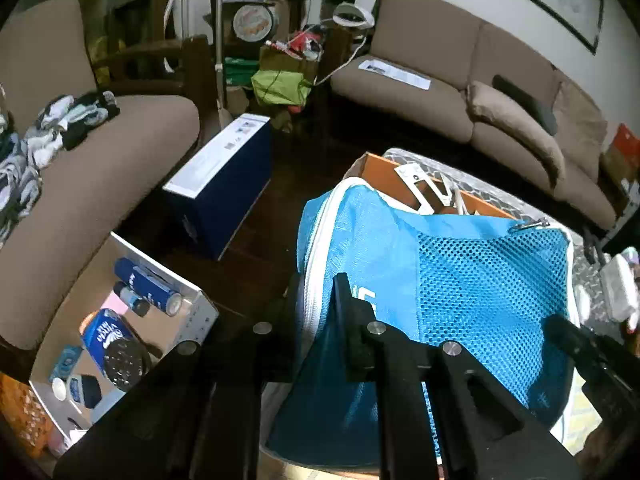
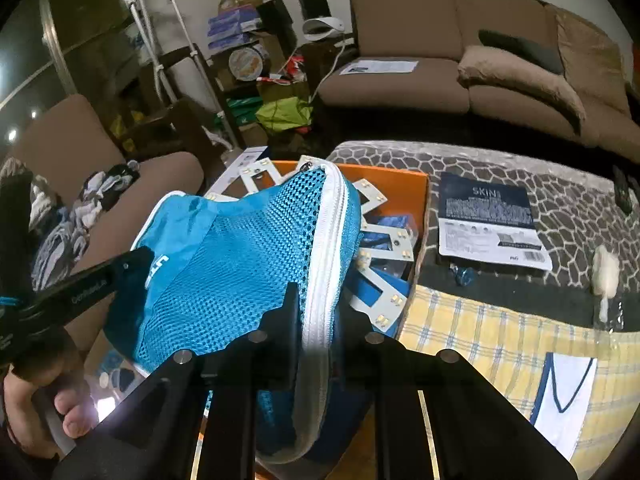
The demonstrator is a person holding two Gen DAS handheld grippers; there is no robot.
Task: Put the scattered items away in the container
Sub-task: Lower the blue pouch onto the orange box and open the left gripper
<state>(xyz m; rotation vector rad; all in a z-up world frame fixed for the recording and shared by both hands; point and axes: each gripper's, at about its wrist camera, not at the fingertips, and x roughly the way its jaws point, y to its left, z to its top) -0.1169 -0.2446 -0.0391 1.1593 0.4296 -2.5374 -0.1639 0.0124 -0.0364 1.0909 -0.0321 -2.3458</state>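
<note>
Both grippers clamp one blue mesh pouch [image 1: 460, 280], held up over the orange box [image 2: 400, 184] on the table. Left gripper [image 1: 316, 292] is clenched on the pouch's white zipper edge; right gripper [image 2: 320, 304] pinches the zipper rim [image 2: 328, 248] too. White bracket pieces [image 2: 384, 236] stick out of the box past the pouch (crowded, little spare room inside). Right of the box, patterned tabletop [image 2: 560, 176] is fairly open, holding a "SKIN1" packet [image 2: 488, 220] and yellow plaid cloth [image 2: 480, 328]. Left, dark floor gap [image 1: 256, 248] runs between the table edge and a navy carton [image 1: 224, 184]; other writing is too blurred.
</note>
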